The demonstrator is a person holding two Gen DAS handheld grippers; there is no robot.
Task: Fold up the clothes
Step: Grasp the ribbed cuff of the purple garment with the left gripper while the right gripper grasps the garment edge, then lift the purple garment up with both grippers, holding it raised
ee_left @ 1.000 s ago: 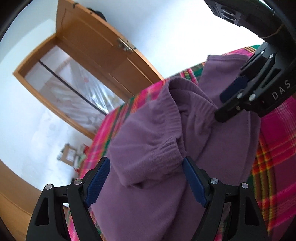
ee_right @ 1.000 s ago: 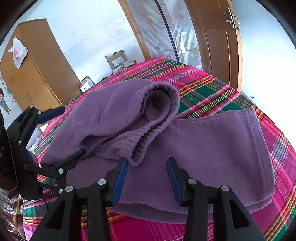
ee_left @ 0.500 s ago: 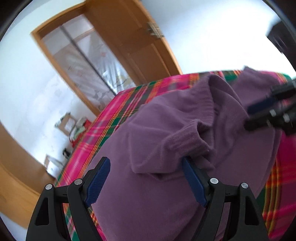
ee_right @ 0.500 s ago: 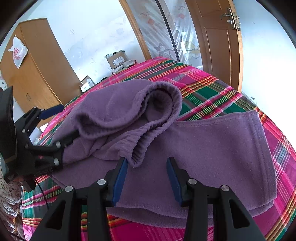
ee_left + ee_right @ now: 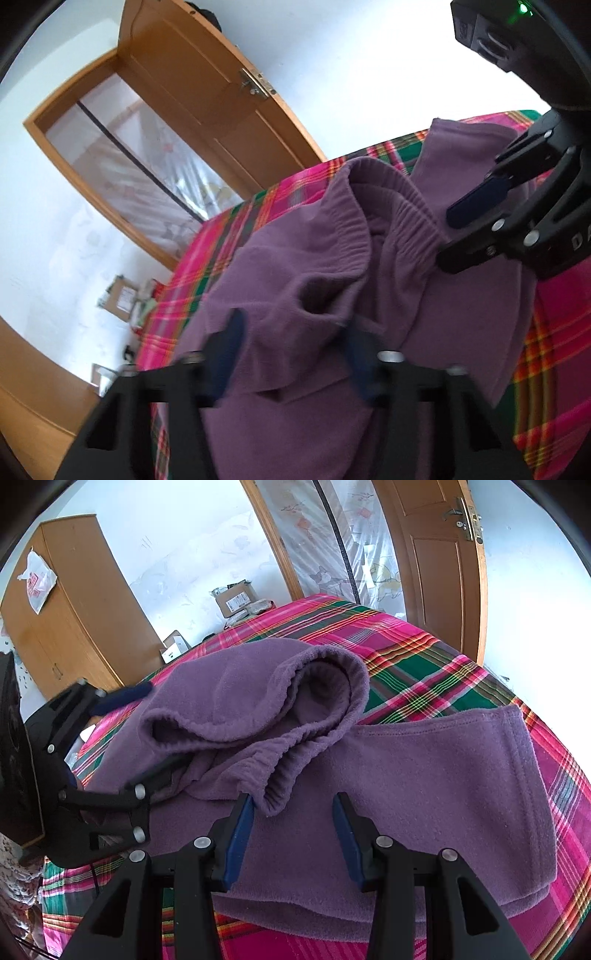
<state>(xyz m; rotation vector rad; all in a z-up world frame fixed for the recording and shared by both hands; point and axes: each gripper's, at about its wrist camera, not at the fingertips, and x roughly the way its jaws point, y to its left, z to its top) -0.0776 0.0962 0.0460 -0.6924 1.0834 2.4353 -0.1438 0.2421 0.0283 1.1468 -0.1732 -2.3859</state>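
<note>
Gathering the waistband of the purple trousers (image 5: 424, 775) for a fold

On the plaid bed (image 5: 424, 653), the left tool (image 5: 291, 354) has just been closing on bunched fleece; the right tool (image 5: 293, 834) hovers half-wide, empty, beside the waistband. Next, probably lift and fold over.

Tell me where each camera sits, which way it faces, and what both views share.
Left wrist: sits behind the left tongs, looking down across the purple garment toward the door; the right tongs show at right.
Right wrist: sits behind the right tongs, looking down over the garment on the plaid bedcover; the left tongs show at left.
Shared: garment, bedcover, door.
</note>
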